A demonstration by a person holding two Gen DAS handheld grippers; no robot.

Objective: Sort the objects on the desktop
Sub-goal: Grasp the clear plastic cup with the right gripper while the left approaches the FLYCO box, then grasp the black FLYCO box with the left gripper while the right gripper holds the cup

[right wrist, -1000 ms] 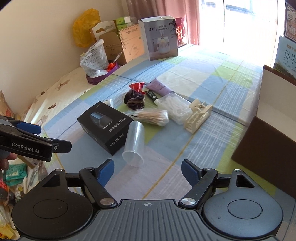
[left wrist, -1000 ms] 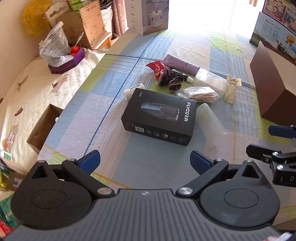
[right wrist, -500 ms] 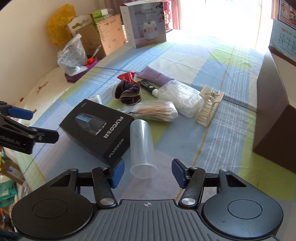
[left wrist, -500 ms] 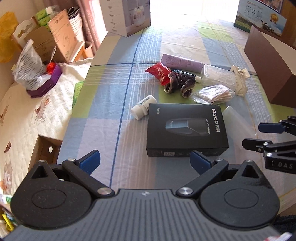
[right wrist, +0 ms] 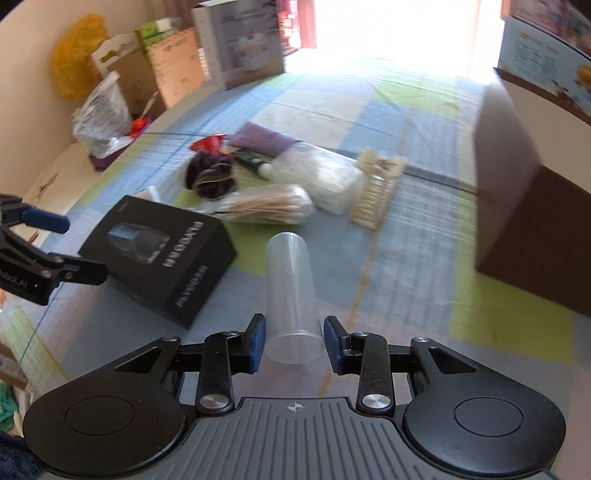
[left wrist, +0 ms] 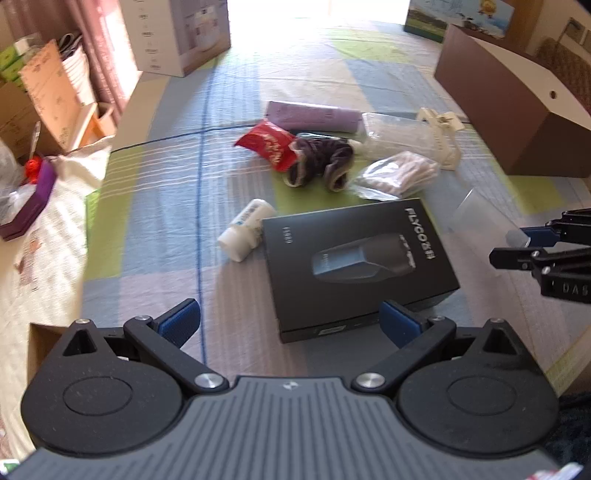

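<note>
Right wrist: right claw narrowed around clear plastic cup, gaps visible | left claw wide, empty

Strong daylight pours in from a window at the far end, washing out that side. A cream wall runs along the left, with reddish curtains beside stacked cardboard boxes.
</note>
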